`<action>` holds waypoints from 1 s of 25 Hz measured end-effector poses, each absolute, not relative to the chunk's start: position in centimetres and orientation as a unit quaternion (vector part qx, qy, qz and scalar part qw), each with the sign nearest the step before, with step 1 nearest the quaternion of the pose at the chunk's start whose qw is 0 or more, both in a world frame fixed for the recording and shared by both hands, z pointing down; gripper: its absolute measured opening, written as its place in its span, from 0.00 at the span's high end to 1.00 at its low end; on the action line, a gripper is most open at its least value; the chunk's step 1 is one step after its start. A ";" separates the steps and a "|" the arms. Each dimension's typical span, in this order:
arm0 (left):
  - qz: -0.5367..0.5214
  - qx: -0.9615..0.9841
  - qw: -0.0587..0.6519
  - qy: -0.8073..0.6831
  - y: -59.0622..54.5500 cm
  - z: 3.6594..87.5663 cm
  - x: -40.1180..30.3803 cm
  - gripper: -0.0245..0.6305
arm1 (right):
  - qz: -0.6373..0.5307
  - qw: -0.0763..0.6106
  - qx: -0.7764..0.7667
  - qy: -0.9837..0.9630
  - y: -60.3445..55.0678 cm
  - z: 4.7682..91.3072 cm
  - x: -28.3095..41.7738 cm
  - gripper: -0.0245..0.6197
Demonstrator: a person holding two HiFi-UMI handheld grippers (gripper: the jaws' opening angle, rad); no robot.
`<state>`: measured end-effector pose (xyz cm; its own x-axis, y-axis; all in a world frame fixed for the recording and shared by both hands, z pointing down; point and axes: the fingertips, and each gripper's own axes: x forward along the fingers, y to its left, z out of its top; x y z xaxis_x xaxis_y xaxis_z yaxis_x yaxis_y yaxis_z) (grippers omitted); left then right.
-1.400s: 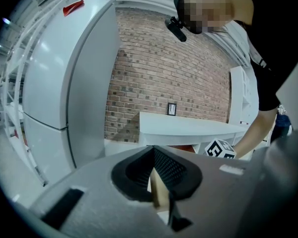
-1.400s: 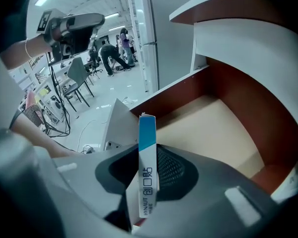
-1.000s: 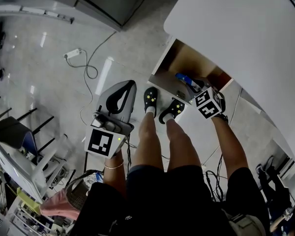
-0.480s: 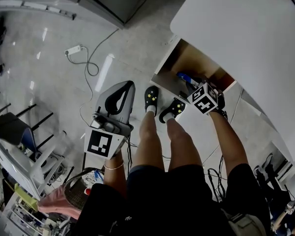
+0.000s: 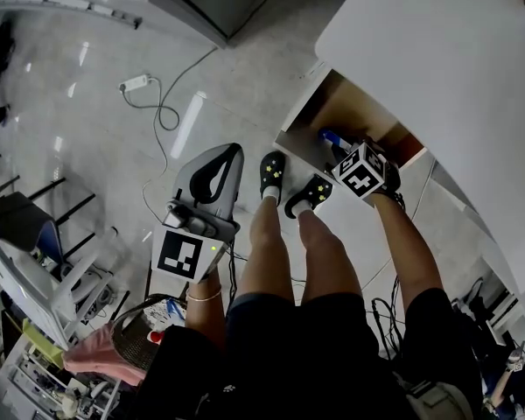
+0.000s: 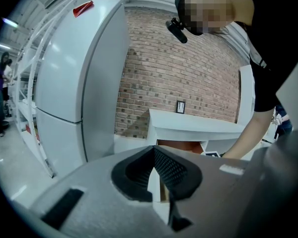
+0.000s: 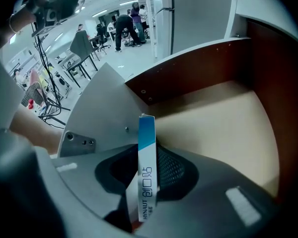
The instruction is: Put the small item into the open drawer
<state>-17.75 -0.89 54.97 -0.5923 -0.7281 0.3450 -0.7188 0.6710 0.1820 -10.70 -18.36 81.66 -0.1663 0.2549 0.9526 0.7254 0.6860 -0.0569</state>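
The small item is a flat blue-and-white box (image 7: pixel 146 172) standing on edge between the pads of my right gripper (image 7: pixel 149 150), which is shut on it. In the head view that gripper (image 5: pixel 339 150) holds the box (image 5: pixel 331 136) over the near edge of the open drawer (image 5: pixel 328 112) under the white table (image 5: pixel 437 59). The drawer's pale wooden floor (image 7: pixel 218 118) lies right ahead of the box, with brown walls around it. My left gripper (image 5: pixel 230 150) hangs low to the left, far from the drawer, its jaws meeting at the tips (image 6: pixel 154 150) with nothing between them.
The person's legs and black shoes (image 5: pixel 270 173) stand just before the drawer front (image 7: pixel 97 113). A power strip with a cable (image 5: pixel 136 84) lies on the floor. Chairs (image 5: pixel 22 230) and a basket (image 5: pixel 144 344) crowd the left. A white fridge (image 6: pixel 69 83) faces the left gripper.
My right gripper has carried the box a little farther towards and over the drawer. The left gripper has stayed where it was.
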 end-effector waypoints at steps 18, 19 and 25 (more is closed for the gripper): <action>-0.008 0.404 0.205 -0.892 -0.5 55.3 -17.8 0.96 | -0.210 0.549 -0.315 -0.745 -18.6 82.2 -11.2 0.75; -0.008 0.405 0.203 -0.891 -0.6 55.2 -17.9 0.96 | -0.206 0.551 -0.315 -0.745 -18.6 82.3 -11.1 0.74; -0.009 0.414 0.199 -0.888 -1.2 54.4 -18.2 0.96 | -0.199 0.536 -0.314 -0.758 -18.1 80.3 -11.8 0.73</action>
<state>-18.17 -1.17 54.41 -0.5782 -0.7388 0.3461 -0.7319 0.6572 0.1801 -11.85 -18.12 80.29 -0.2290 0.2627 0.9373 0.6895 0.7235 -0.0343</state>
